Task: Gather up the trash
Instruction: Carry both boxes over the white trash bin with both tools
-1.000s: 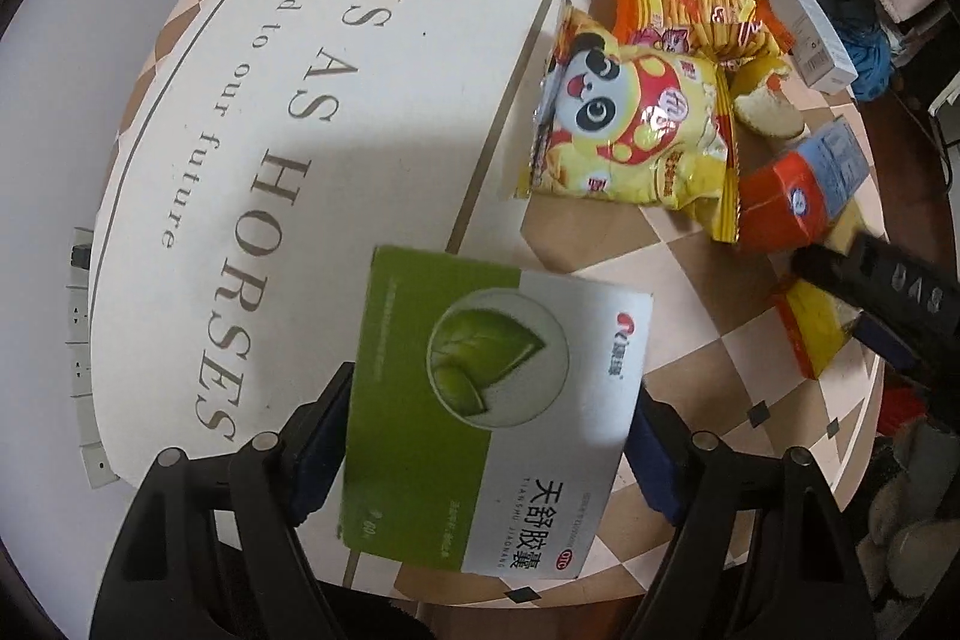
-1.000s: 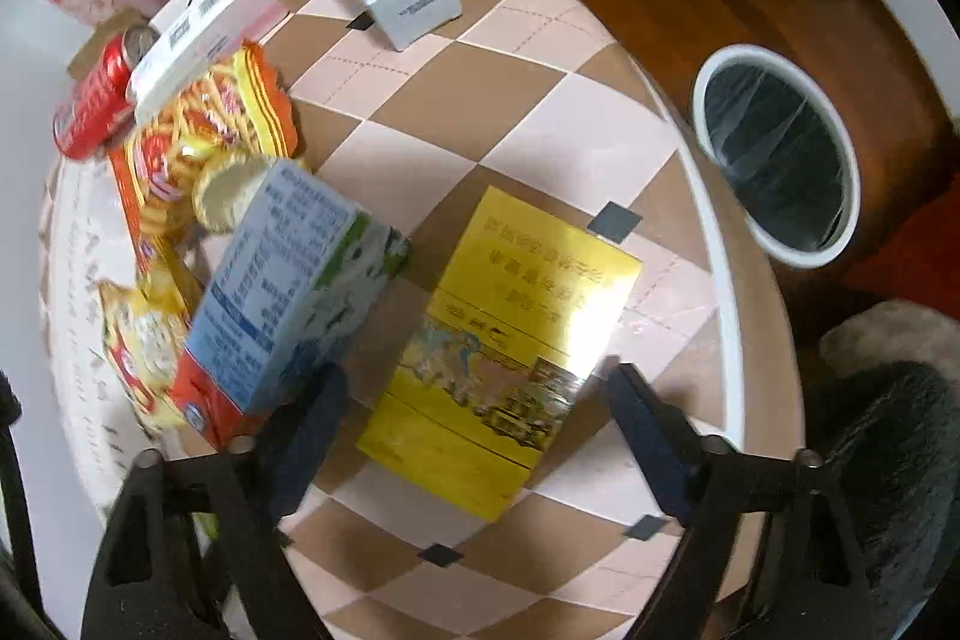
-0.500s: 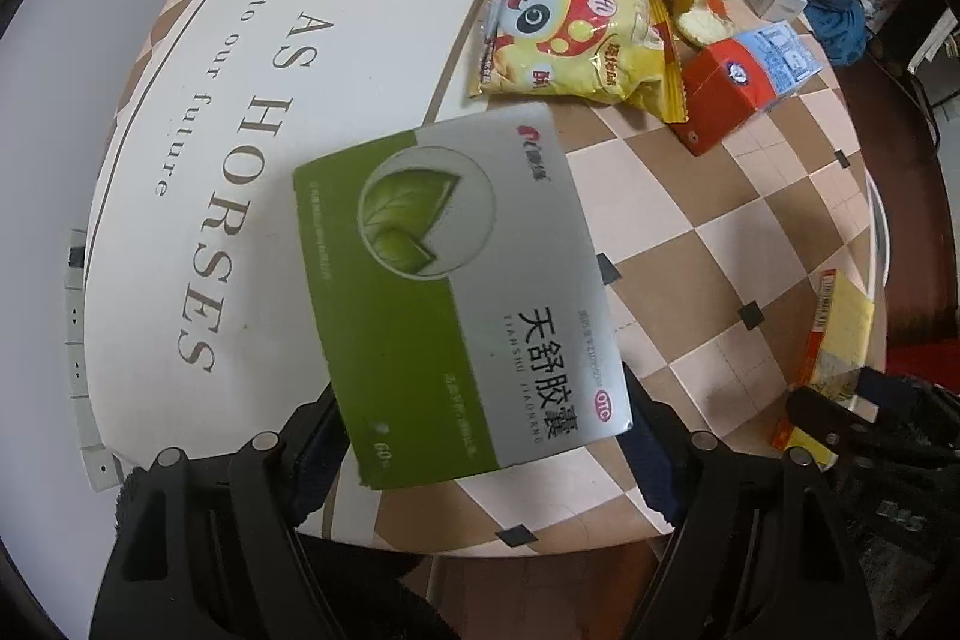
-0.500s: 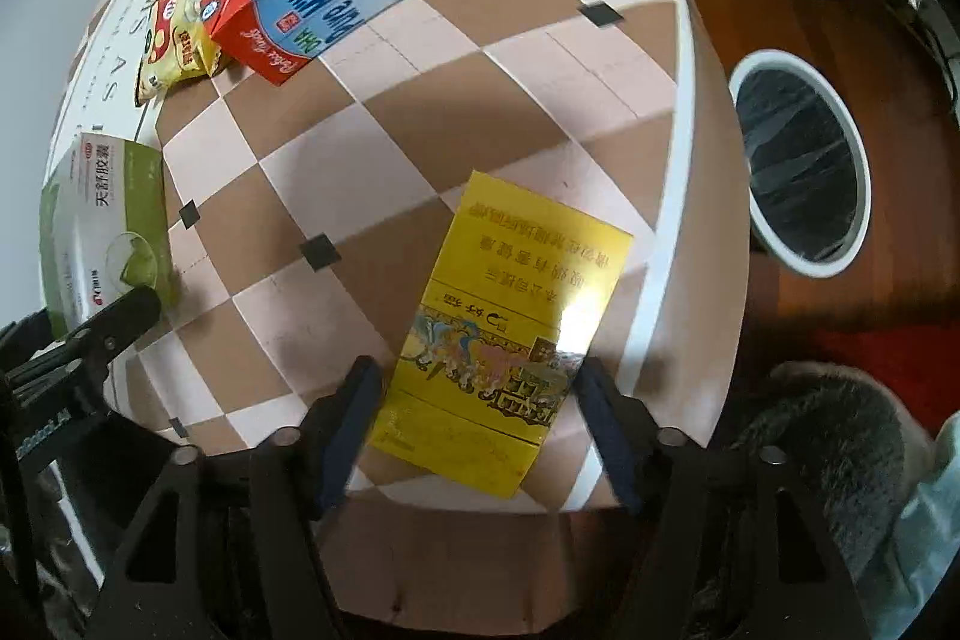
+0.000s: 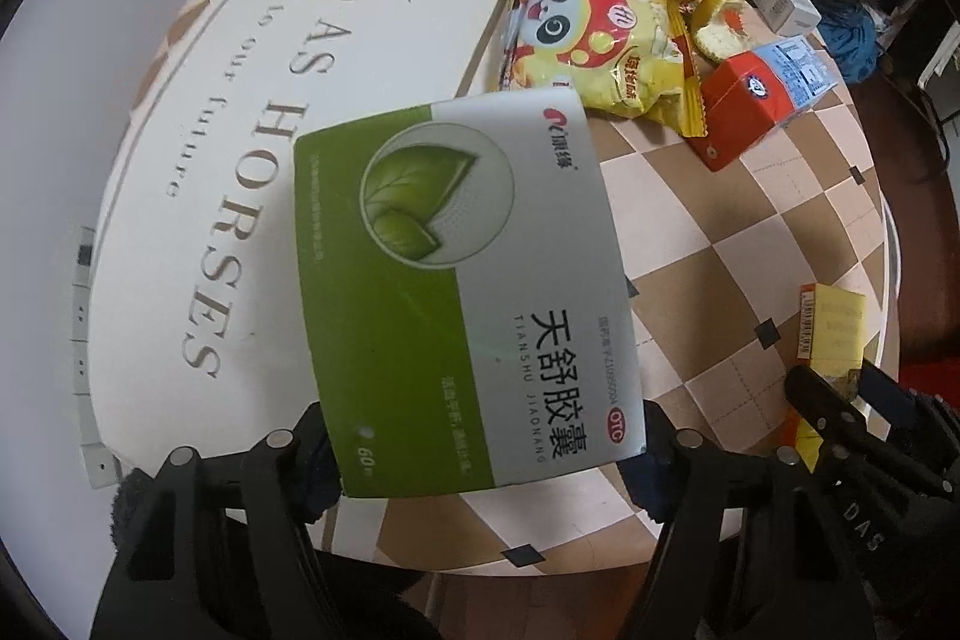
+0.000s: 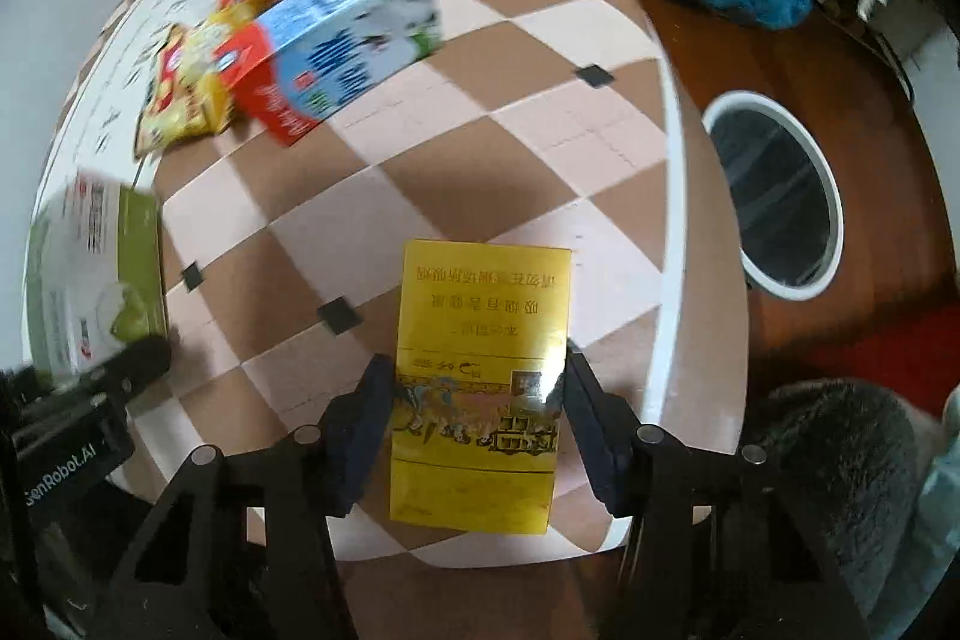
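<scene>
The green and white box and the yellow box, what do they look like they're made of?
Green and white box: printed paperboard, likely; flat faces, crisp folded edges, soft sheen. Yellow box: glossy card, perhaps film-wrapped, given the bright glare on its face.

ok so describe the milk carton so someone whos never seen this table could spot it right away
On the checkered half of the round table, look at the heap of snack wrappers along the far side. The milk carton lies on its side at the heap's near edge, next to the yellow panda snack bag. It is the only boxy thing there with a red end and blue-and-white sides.
</scene>
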A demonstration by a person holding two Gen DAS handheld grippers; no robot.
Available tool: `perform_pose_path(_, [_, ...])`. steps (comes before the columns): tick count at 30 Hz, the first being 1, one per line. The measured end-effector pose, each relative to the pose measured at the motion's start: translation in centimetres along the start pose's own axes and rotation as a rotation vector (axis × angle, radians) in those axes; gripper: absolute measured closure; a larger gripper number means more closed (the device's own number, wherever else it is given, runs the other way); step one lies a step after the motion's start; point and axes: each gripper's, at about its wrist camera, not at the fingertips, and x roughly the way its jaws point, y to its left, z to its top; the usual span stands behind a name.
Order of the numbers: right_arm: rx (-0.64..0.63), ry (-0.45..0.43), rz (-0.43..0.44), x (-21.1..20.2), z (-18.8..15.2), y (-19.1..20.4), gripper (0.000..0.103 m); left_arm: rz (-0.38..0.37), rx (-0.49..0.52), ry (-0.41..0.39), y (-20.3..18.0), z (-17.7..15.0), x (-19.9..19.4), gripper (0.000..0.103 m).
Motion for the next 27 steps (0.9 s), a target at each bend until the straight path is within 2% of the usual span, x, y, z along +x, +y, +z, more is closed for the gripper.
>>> perform_pose_path(6, [0.002, -0.013, 0.028, -0.4, -0.4, -0.1, 0.045, 0.023, 0.001, -0.047, -0.6, -0.5, -1.3, 0.033])
perform_pose_path(10, [0.0, -0.058, 0.026, -1.9, -0.8, -0.5, 0.045, 0.04, 0.001, -0.125, -0.6, -1.6, -3.8, 0.034])
perform_pose_path(18, [-0.002, -0.228, 0.02, -6.4, -0.4, -1.2, 0.045, 0.056, 0.011, -0.278, 0.8, -2.3, -11.5, 0.034])
perform_pose_path(21, [0.008, -0.289, 0.034, -8.7, 0.3, -1.8, 0.045, 0.051, 0.019, -0.323, 0.1, -2.5, -13.8, 0.034])
perform_pose_path(27, [0.034, -0.394, 0.075, -13.6, 1.6, -4.5, 0.045, 0.016, 0.071, -0.412, -3.0, -0.7, -17.7, 0.034])
